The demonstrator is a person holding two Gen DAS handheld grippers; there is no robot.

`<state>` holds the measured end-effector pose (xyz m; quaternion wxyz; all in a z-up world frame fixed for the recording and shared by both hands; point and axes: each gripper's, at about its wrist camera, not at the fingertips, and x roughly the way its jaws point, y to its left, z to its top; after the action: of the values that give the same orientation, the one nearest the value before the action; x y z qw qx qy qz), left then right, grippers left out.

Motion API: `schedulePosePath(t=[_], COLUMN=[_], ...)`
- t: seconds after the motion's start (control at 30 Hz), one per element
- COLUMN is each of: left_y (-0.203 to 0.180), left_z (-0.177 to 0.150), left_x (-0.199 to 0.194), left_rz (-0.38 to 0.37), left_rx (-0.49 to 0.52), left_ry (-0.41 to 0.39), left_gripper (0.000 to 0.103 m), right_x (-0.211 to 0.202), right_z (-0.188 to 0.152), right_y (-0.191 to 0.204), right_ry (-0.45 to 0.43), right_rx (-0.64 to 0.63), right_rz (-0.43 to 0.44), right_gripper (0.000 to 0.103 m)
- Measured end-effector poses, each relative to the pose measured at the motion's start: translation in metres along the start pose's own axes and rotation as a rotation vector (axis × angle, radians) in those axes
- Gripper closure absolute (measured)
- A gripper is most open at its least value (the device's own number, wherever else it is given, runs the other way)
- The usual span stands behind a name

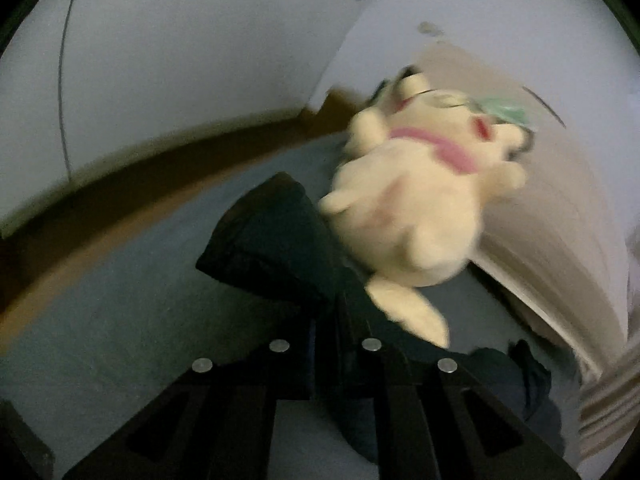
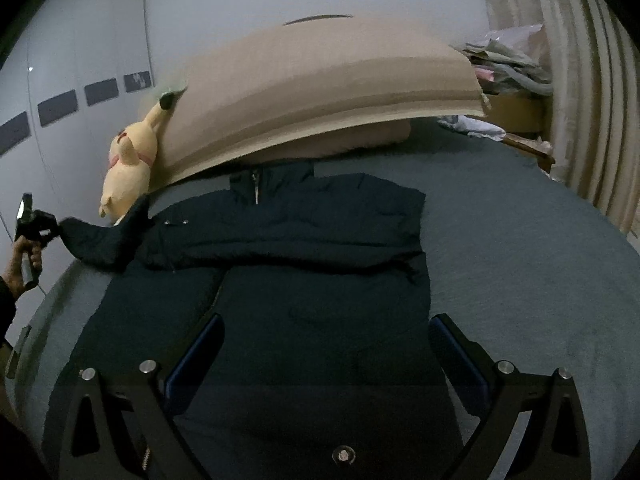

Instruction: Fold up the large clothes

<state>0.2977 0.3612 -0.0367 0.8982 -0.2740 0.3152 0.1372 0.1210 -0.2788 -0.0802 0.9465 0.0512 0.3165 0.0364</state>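
Observation:
A dark navy padded jacket (image 2: 312,240) lies spread on the grey-blue bed (image 2: 520,260), collar toward the headboard. Its left sleeve (image 2: 104,240) is lifted off the sheet, and my left gripper (image 2: 56,228), held in a person's hand (image 2: 28,260), is shut on the cuff. In the left wrist view the left gripper (image 1: 332,320) has its jaws together with the dark sleeve (image 1: 272,240) pinched between them and bunched in front. My right gripper (image 2: 324,344) hangs open above the jacket's lower body, with nothing between its fingers.
A cream plush toy (image 2: 128,176) with a pink collar leans at the bed's head beside the lifted sleeve, close to the left gripper (image 1: 416,200). A beige padded headboard (image 2: 320,92) stands behind. Piled clothes (image 2: 508,64) and a curtain (image 2: 580,80) are at the right.

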Motion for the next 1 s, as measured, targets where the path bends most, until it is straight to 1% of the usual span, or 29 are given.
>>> schedulePosePath(t=[0.07,0.23,0.4,0.47,0.57,0.6,0.7,0.73,0.83,1.0], left_y=[-0.022,-0.095,-0.178,-0.21,-0.252,-0.268,-0.3,-0.306,-0.328,-0.339], left_z=[0.001,-0.01,-0.036,-0.054,-0.082,-0.096,-0.131,-0.139,-0.172,-0.212], left_x=[-0.018,-0.069,-0.098,-0.102,-0.101,-0.098,-0.086,-0.081,-0.058,-0.028], left_rz=[-0.017,-0.101,-0.189,-0.204,-0.233,-0.242,-0.251,-0.246,-0.231,-0.18], left_rx=[0.054,0.201,0.328,0.385,0.45,0.477,0.536,0.554,0.605,0.66], left_ry=[-0.032,-0.101,-0.115,-0.113,-0.085,-0.07,-0.022,-0.012,0.052,0.133], left_gripper=[0.096,0.096,0.096,0.096,0.096,0.097,0.097,0.097,0.097,0.096], right_x=[-0.006,-0.022,-0.037,-0.041,-0.046,-0.049,-0.052,-0.054,-0.055,-0.056], right_z=[-0.001,-0.005,-0.009,-0.011,-0.013,-0.014,-0.015,-0.016,-0.019,-0.024], right_y=[-0.004,-0.022,-0.042,-0.049,-0.06,-0.064,-0.076,-0.078,-0.088,-0.101], right_ry=[-0.011,-0.036,-0.066,-0.075,-0.089,-0.094,-0.103,-0.106,-0.109,-0.109], right_rx=[0.016,0.074,0.13,0.154,0.19,0.202,0.236,0.243,0.267,0.293], right_rz=[0.002,0.0,0.005,0.007,0.015,0.015,0.026,0.025,0.025,0.017], right_gripper=[0.0,0.0,0.0,0.0,0.0,0.0,0.0,0.0,0.0,0.0])
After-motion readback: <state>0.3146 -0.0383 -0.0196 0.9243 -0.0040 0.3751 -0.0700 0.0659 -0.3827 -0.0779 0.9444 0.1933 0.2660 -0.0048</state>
